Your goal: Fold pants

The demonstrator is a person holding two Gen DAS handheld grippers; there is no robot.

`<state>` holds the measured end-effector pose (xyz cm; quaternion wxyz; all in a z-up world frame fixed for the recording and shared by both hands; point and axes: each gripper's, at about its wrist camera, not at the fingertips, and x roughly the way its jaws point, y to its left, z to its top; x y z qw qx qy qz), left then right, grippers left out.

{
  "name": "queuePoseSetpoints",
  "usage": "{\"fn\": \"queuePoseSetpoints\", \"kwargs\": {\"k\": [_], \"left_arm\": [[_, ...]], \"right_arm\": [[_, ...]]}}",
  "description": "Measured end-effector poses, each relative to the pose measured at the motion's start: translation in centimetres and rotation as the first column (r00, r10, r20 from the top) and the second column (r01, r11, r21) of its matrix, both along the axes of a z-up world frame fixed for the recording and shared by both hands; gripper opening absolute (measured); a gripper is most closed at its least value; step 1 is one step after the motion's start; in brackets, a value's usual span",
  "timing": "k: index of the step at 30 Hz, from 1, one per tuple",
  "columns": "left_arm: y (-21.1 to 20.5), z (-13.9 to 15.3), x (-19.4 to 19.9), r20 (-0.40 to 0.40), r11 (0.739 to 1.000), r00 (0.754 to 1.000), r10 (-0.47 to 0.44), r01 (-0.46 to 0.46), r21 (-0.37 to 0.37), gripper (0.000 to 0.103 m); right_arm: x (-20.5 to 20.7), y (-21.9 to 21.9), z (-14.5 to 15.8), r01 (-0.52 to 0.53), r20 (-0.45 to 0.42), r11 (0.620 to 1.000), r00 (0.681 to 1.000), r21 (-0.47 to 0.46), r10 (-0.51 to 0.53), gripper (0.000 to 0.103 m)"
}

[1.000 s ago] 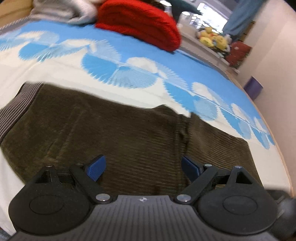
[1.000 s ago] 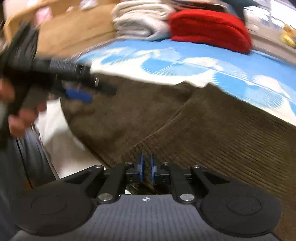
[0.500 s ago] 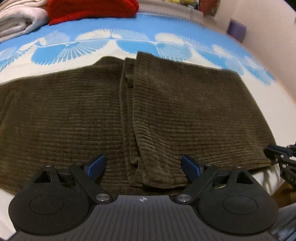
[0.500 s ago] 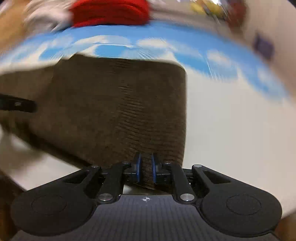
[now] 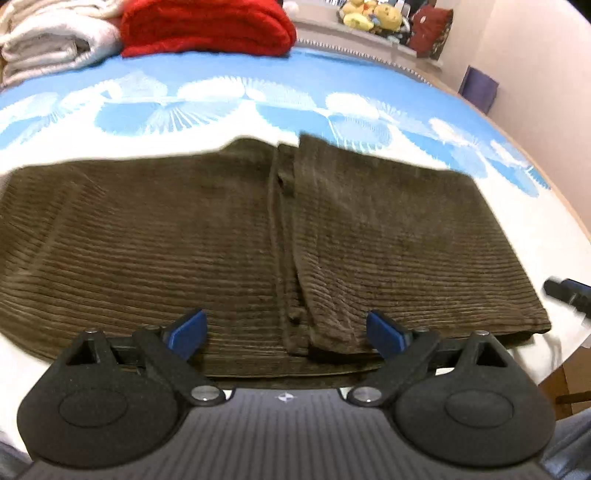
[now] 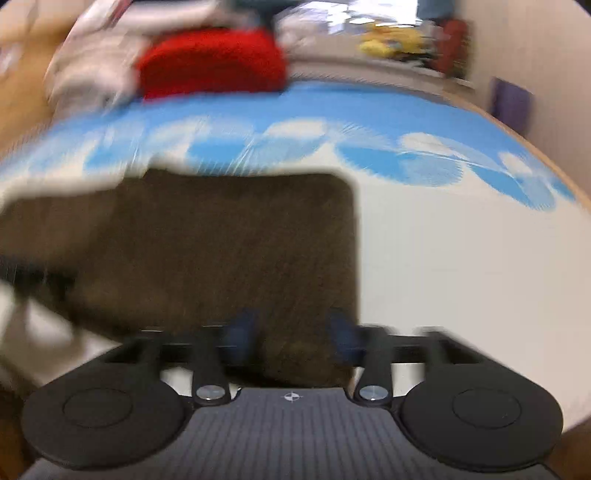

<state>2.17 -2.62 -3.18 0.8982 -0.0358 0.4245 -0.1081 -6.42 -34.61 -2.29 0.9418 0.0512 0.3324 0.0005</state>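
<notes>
Brown pants (image 5: pixel 229 236) lie folded on the bed (image 5: pixel 424 122). Left gripper (image 5: pixel 286 332) gapes wide, empty. Right gripper (image 6: pixel 291 336), jaws just opening, releases the cloth; next, grasp both near corners evenly.

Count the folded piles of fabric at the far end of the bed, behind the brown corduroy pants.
2: a red knitted pile in the middle, and a cream-white fleecy pile to its left. More may lie out of frame.

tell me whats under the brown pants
The brown pants lie on a blue and white patterned cover, which shows all around them. The part directly beneath is covered, so anything else there cannot be seen.
</notes>
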Motion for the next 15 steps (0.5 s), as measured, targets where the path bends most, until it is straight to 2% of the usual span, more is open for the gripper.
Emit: {"fn": "queuePoseSetpoints", "kwargs": {"k": [1, 2, 6, 10, 13, 15], "left_arm": [[0.7, 0.5, -0.3, 0.011, 1.0, 1.0, 0.005, -0.005, 0.001, 0.096], [1.5, 1.0, -0.6, 0.021, 1.0, 1.0, 0.016, -0.016, -0.002, 0.1], [5.3, 1.9, -1.5, 0.063, 0.995, 0.993, 0.098, -0.096, -0.032, 0.103], [9.2, 1.3, -1.2, 0.048, 0.971, 0.973, 0.225, -0.22, -0.089, 0.103], [12.3, 1.0, -0.9, 0.013, 0.939, 0.949, 0.314, -0.309, -0.153, 0.103], [14.5, 0.9, -0.7, -0.005, 0.911, 0.93, 0.368, -0.362, -0.197, 0.103]], "right_arm": [[-0.4, -0.8, 0.2, 0.053, 0.017, 0.996, 0.998, 0.069, -0.055, 0.09], [-0.5, -1.9, -0.2, 0.112, 0.01, 0.982, 0.993, 0.152, -0.115, 0.09], [-0.9, -3.4, -2.3, 0.269, -0.128, 0.888, 0.963, 0.372, -0.238, 0.09], [0.4, -3.9, -4.4, 0.337, -0.224, 0.822, 0.939, 0.46, -0.26, 0.09], [1.4, -4.1, -5.3, 0.377, -0.274, 0.771, 0.923, 0.513, -0.27, 0.09], [0.7, -4.1, -5.8, 0.408, -0.283, 0.717, 0.912, 0.566, -0.296, 0.093]]}}
